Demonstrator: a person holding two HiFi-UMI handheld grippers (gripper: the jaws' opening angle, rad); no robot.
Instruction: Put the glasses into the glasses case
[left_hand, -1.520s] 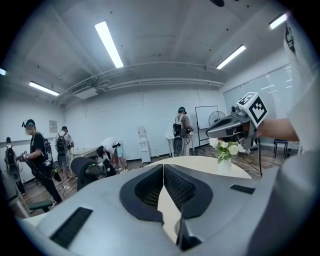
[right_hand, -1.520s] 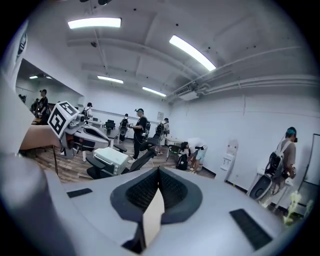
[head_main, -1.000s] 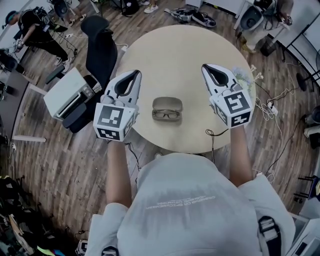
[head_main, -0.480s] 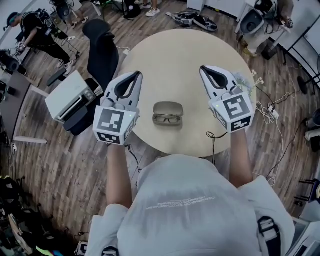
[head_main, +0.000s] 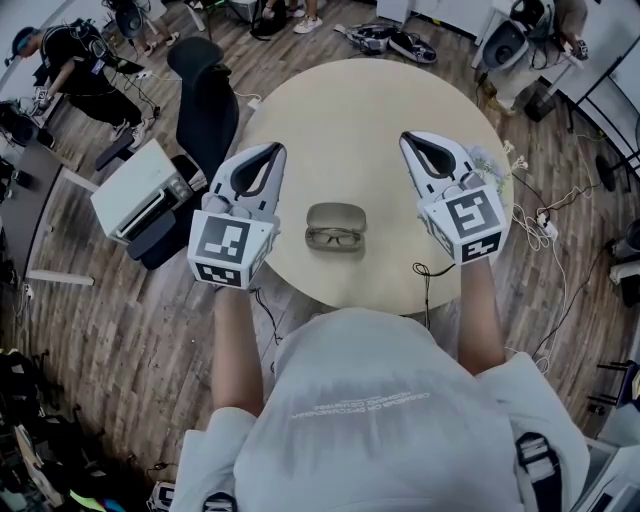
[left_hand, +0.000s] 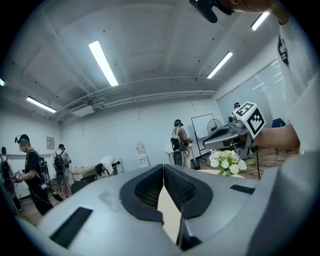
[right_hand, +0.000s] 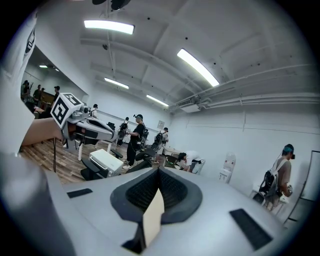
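Observation:
On the round beige table (head_main: 370, 110) lies a grey-green glasses case (head_main: 335, 215), closed as far as I can tell. A pair of dark-framed glasses (head_main: 333, 238) rests just in front of it, toward me. My left gripper (head_main: 270, 150) is held above the table's left edge, left of the case, shut and empty. My right gripper (head_main: 413, 140) hovers to the right of the case, also shut and empty. In the left gripper view the jaws (left_hand: 163, 168) meet at their tips; the right gripper view shows its tips (right_hand: 158, 170) meeting as well.
A small bunch of white flowers (head_main: 490, 158) sits at the table's right edge. A dark office chair (head_main: 205, 100) and a white box-shaped appliance (head_main: 140, 190) stand left of the table. Cables (head_main: 545, 215) trail on the wooden floor at right. People stand in the background.
The view has shifted slightly; both grippers stay shut and hover in almost the same places beside the case and glasses.

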